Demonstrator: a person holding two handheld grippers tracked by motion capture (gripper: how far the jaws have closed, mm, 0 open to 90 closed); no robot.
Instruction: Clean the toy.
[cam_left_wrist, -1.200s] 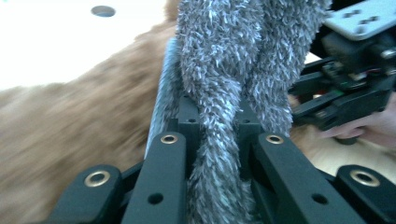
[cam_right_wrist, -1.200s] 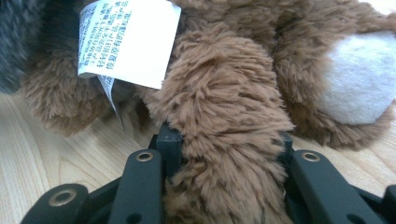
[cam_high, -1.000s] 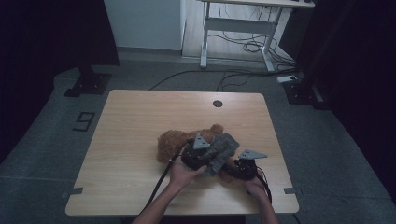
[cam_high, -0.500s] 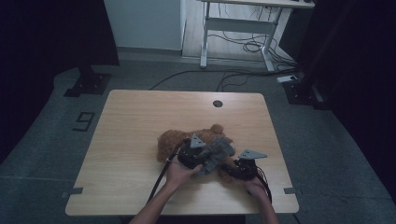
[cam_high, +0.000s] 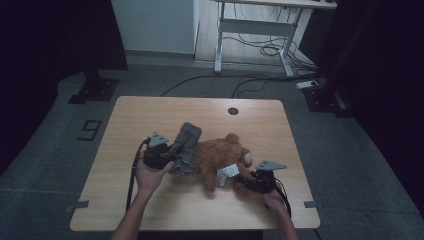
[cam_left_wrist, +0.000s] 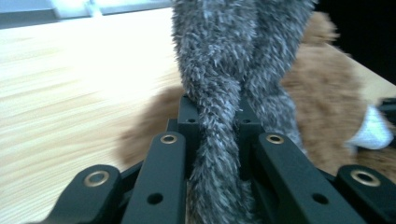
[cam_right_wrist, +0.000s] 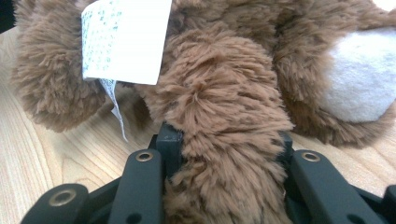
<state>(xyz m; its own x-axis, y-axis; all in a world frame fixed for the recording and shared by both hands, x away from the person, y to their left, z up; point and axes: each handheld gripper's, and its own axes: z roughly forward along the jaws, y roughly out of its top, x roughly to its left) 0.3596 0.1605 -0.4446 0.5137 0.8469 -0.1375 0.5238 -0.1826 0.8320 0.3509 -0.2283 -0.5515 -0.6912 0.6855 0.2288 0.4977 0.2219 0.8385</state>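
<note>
Pinching the grey furry garment (cam_left_wrist: 219, 140) in our left gripper (cam_high: 172, 152), we clamp the teddy bear's (cam_high: 220, 157) leg in the right gripper (cam_high: 245, 181) to anchor it.

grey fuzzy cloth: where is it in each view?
High view: grey cloth left of centre, between the left gripper and the brown teddy bear.
Left gripper view: centre, running up from between the fingers.
Right gripper view: no cloth here; bear limb clamped.
Shared landmark: the bear's white tag, at the right edge in the left gripper view, top left in the right gripper view.
</note>
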